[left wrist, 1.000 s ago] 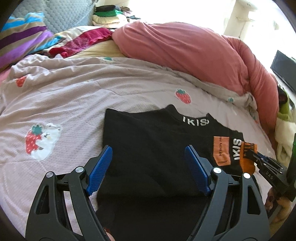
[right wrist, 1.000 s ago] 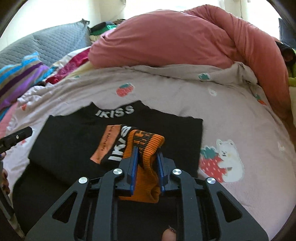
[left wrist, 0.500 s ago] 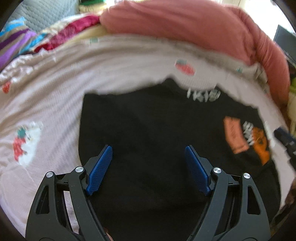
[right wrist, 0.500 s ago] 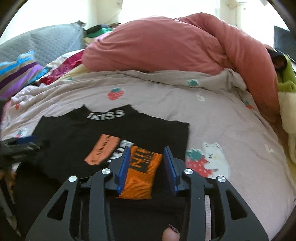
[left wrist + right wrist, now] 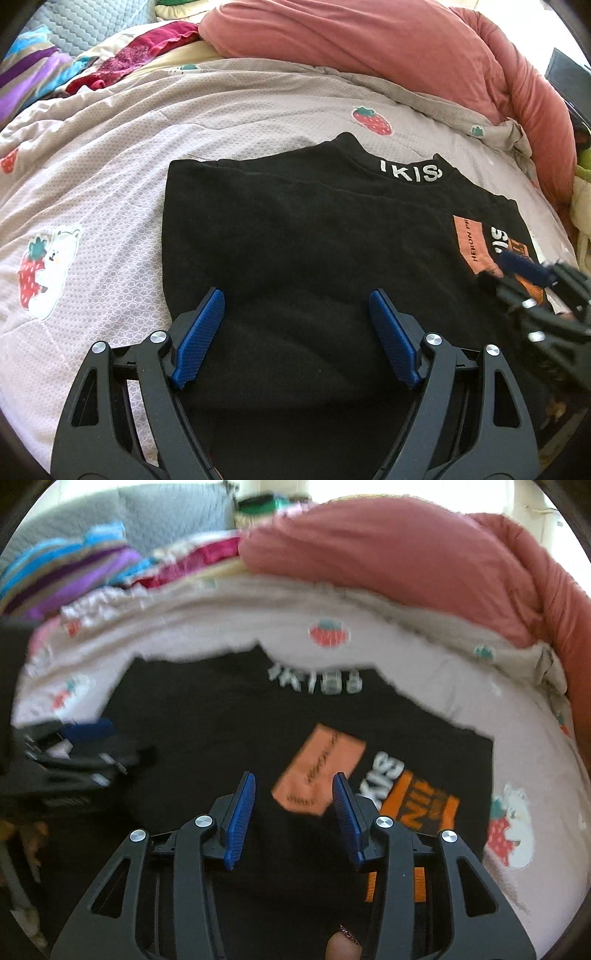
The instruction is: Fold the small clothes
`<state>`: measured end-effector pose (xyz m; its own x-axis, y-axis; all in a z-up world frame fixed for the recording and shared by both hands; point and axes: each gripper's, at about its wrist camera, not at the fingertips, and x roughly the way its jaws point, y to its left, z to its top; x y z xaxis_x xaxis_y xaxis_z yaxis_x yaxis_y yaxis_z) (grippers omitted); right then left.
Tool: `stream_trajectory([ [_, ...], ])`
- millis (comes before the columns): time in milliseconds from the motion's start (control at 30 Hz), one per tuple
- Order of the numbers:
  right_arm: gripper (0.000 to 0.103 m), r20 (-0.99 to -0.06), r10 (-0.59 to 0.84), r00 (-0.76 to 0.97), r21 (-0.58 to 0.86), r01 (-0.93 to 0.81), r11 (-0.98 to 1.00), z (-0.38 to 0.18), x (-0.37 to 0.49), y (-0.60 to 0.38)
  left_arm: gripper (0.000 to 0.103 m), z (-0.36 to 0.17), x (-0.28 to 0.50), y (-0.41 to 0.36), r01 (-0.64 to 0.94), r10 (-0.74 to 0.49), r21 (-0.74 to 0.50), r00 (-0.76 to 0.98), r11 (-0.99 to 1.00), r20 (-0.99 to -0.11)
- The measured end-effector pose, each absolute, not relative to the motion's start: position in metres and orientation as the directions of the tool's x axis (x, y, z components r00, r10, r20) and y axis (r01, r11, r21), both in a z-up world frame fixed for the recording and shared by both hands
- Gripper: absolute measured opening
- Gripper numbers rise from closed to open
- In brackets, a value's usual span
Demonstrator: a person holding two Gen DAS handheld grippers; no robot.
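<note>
Left gripper [image 5: 295, 325], at 6 o'clock: jaws spread wide, holding nothing, over the black top [image 5: 295, 240]. Right gripper [image 5: 293, 808]: jaws likewise released, empty. The top lies flat on the bed [image 5: 110, 147], collar toward 12 o'clock, orange cuff [image 5: 417, 805] folded in at 3 o'clock. Judged soft, light, limp; best pinched at the near hem corners.

Black top [image 5: 295, 236] collar "IKIS"; orange patch [image 5: 471, 243] "HERON PR"
</note>
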<state>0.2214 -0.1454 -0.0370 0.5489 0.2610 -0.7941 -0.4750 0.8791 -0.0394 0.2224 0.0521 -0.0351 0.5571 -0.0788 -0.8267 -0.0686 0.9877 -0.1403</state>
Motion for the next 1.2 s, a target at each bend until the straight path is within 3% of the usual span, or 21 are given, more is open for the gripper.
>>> stream_trajectory([
  [467, 0.046, -0.813, 0.277, 0.513, 0.048, -0.414, 0.909, -0.047, 0.218, -0.17, 0.073, -0.034, 0.222, 0.053, -0.062, -0.088, -0.147, 0.56, 0.987, -0.824],
  [600, 0.052, -0.795, 0.304, 0.525, 0.074, -0.414, 0.907, -0.038, 0.211, -0.172, 0.073, -0.032, 0.221, 0.051, -0.058, -0.08, -0.136, 0.56, 0.989, -0.825],
  [1200, 0.053, -0.795, 0.307, 0.524, 0.081, -0.41, 0.908, -0.04, 0.194, -0.169, 0.074, -0.021, 0.204, 0.051, -0.056, -0.089, -0.148, 0.575, 0.987, -0.813],
])
